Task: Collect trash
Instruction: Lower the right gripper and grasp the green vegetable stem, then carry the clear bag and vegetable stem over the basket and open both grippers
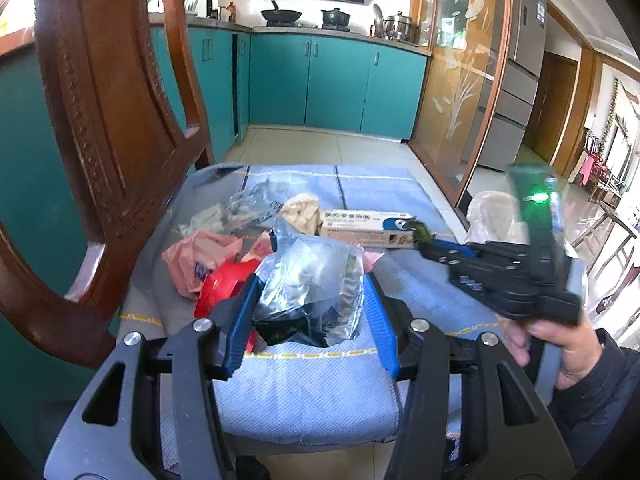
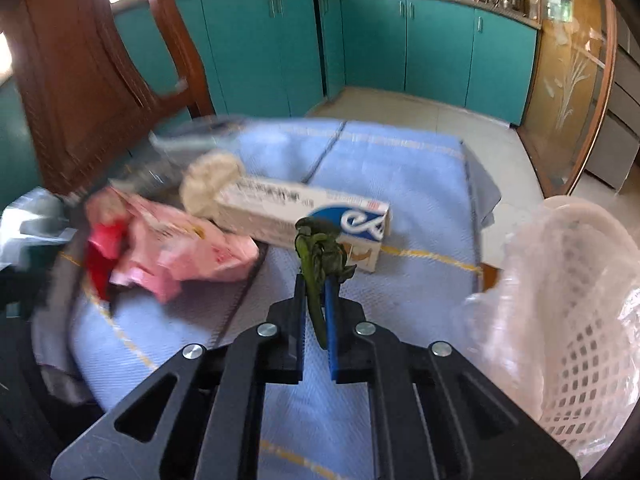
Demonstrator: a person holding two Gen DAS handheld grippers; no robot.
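My left tool [image 1: 308, 300] is closed on a crumpled clear plastic bag [image 1: 310, 280] above the blue-clothed desk [image 1: 304, 392]; my right tool [image 2: 316, 280] pinches what looks like a wilted green scrap [image 2: 320, 252]. Next, I'd swing right and release into the white basket [image 2: 580, 344].

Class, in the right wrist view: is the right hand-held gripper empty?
No, the right hand-held gripper is shut on a wilted green vegetable scrap.
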